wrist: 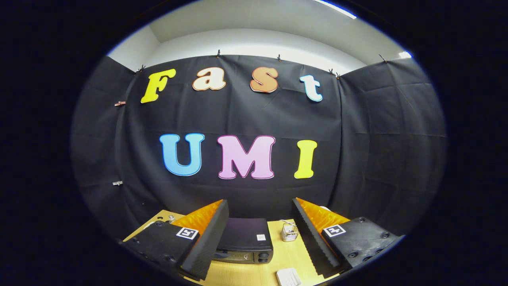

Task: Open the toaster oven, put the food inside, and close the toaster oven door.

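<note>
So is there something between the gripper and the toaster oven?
Nothing visible. The gripper is open, and the toaster oven sits on the table between its fingers. A small wire basket stands beside the oven, off the path.

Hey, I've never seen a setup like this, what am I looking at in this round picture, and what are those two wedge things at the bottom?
The camera rides on a hand-held gripper that a person carries, and looks forward along it. The two wedges are its fingers, spread apart and holding nothing. Between them, on a wooden table, sits a black toaster oven, seen from above. Beside it stands a small wire basket, and nearer the fingers lies a small white object I can't identify. Black cloth walls the booth behind.
</note>
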Demonstrator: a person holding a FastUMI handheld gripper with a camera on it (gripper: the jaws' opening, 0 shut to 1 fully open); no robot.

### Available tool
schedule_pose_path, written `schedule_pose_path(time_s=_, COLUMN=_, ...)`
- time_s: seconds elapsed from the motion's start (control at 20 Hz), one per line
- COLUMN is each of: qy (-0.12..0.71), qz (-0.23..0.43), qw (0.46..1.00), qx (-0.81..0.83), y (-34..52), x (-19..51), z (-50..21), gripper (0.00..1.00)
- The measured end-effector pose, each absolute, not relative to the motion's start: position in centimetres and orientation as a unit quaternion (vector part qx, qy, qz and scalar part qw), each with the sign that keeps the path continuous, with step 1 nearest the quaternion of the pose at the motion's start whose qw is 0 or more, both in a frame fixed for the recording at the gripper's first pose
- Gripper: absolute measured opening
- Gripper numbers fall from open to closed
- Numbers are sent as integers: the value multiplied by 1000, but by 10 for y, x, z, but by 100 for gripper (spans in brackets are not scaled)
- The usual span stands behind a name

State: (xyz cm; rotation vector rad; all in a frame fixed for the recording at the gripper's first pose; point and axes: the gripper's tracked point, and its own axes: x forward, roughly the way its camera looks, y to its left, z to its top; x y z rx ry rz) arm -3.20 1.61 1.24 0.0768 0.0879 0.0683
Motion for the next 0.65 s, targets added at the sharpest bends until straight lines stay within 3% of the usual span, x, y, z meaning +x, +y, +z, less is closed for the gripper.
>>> schedule_pose_path(time_s=0.65, qy=28, qz=21, qw=999, qx=41, y=-1, x=-59, z=30, gripper=97)
